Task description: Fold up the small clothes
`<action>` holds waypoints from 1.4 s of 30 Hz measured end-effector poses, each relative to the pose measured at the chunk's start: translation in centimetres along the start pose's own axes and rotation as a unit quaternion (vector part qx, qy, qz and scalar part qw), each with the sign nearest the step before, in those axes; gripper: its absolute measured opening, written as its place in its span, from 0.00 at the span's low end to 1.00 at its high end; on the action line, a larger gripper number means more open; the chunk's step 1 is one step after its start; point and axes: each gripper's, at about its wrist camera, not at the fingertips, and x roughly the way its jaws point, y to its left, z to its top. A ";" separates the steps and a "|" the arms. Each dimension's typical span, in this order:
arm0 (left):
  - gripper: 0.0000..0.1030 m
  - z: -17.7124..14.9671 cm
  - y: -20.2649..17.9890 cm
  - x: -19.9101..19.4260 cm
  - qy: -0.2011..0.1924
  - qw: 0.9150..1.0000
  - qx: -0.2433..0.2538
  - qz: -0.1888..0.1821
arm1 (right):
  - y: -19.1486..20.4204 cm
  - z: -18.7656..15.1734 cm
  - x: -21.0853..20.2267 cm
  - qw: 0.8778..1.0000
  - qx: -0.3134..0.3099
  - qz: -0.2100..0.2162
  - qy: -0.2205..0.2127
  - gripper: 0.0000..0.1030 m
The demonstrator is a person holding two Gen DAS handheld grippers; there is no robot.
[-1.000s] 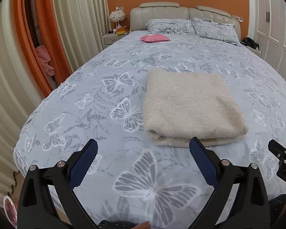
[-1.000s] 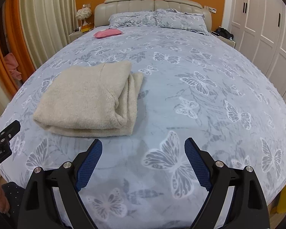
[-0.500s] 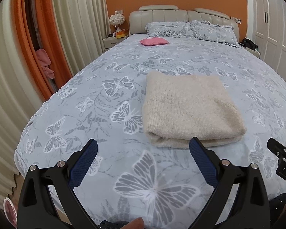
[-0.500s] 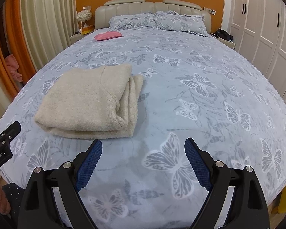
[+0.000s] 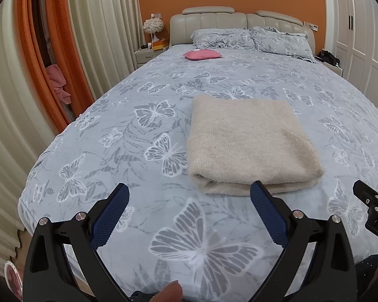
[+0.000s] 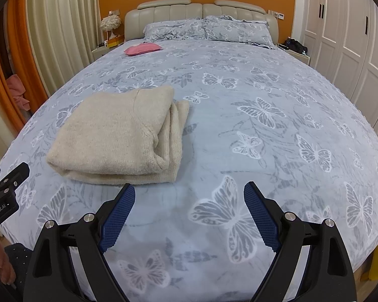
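A folded beige knit garment [image 5: 249, 141] lies flat on the near half of the bed, its layered fold edges showing toward the right in the right wrist view. It rests on a grey-blue bedspread [image 5: 148, 151] printed with white butterflies. Far off near two matching pillows [image 6: 206, 29] sits a small pink cushion [image 5: 202, 55], well apart from the garment. A padded beige headboard [image 6: 201, 8] backs onto an orange wall, with cream and orange curtains on the left and white wardrobe doors [image 6: 340, 37] on the right. The left gripper [image 5: 189, 214] and right gripper [image 6: 189, 212] both hang above the near edge with jaws spread wide, empty, short of the garment. A fingertip [image 5: 168, 292] is cut off at the bottom edge.
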 end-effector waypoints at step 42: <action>0.92 -0.1 -0.3 0.1 0.003 1.000 -0.003 0.004 | 0.6 -0.2 -0.1 1.000 0.005 -0.003 -0.004 0.83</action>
